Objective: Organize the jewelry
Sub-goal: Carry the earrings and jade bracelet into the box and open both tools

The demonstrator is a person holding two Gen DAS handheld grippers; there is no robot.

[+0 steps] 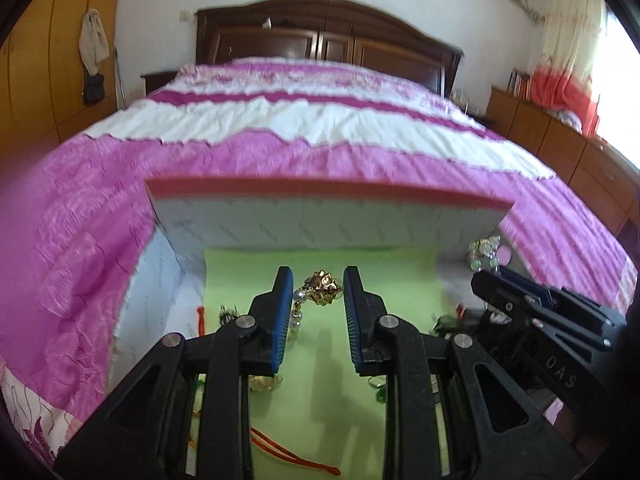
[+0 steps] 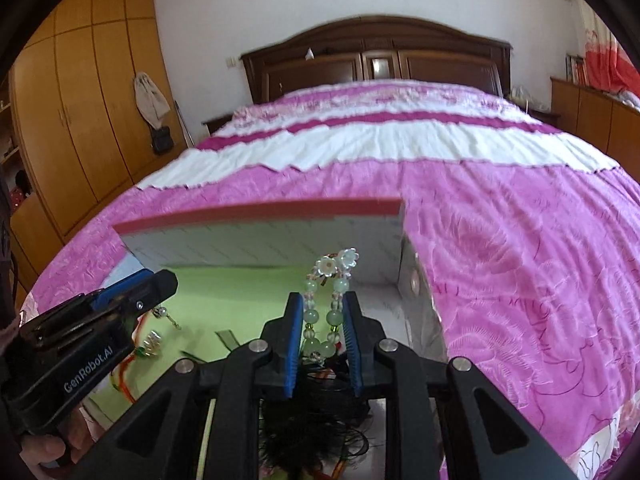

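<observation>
Between my right fingers (image 2: 298, 344) hangs the green bead bracelet (image 2: 325, 322), its flower charms poking out just past the tips. The pads stand narrowly apart with a bead strand touching each; I judge it clamped, lightly. It looks light, limp and slippery, so I would take it across two strands, not on a single bead, and spare the brittle-looking flowers. In my left gripper (image 1: 316, 304) the fingers stand a little apart, and the gold flower ornament (image 1: 322, 289) with its pearl drop sits at the tips over the green liner (image 1: 380, 264) of the open box (image 1: 320, 216). Whether the pads press it or merely frame it, I cannot tell.
</observation>
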